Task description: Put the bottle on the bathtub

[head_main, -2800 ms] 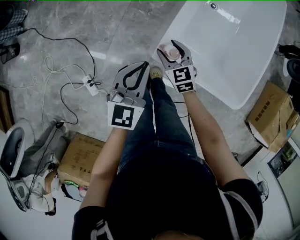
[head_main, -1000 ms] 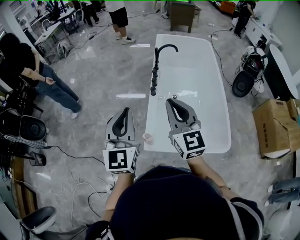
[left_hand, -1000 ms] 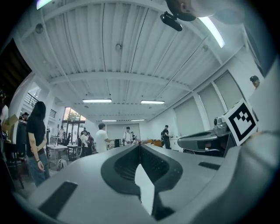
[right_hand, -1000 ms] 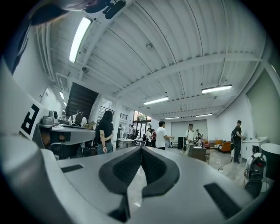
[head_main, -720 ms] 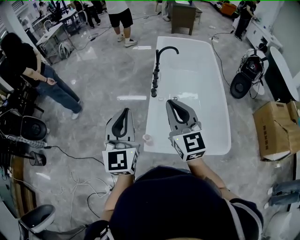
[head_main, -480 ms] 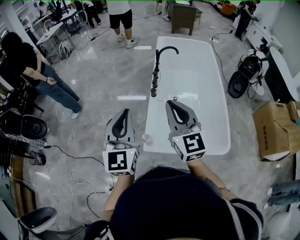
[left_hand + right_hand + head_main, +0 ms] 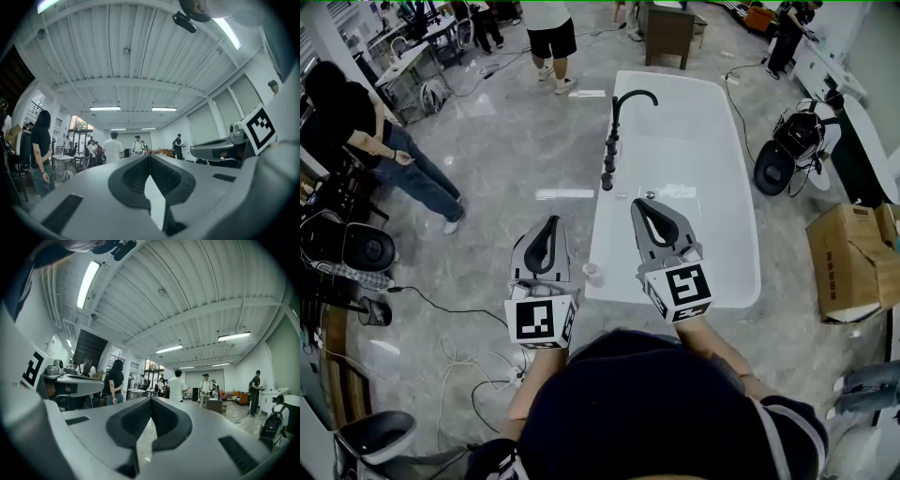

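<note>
Bystander: a person [image 7: 380,141] stands well off to the left of the left gripper, clear of the work.
Left gripper [image 7: 551,222]: clenched on nothing. Its own view shows the tips [image 7: 149,155] met, with only the room beyond. It is held over the floor, just left of the tub's near corner.
Bottle [image 7: 592,274]: stands upright on the tub's near-left corner rim, between the two grippers and nearer the left one. It touches neither. It is too small here to make out a cap or label.
Bottle handling (judged): small and light, probably stiff plastic. A narrow base on a glossy rim would tip or skid at a nudge.
Where to hold (judged): mid-body, one jaw on each side, with moderate squeeze. Avoid the top.
Tap [image 7: 611,141]: black, on the left rim, ahead of both grippers.
Bathtub [image 7: 684,159]: white, runs forward from the grippers.
Task status (judged): placement looks done.
Right gripper [image 7: 637,203]: also clenched and empty, held over the tub's near end; tips [image 7: 151,399] closed.
Cardboard box [image 7: 848,253]: on the floor, well right of the right gripper.
</note>
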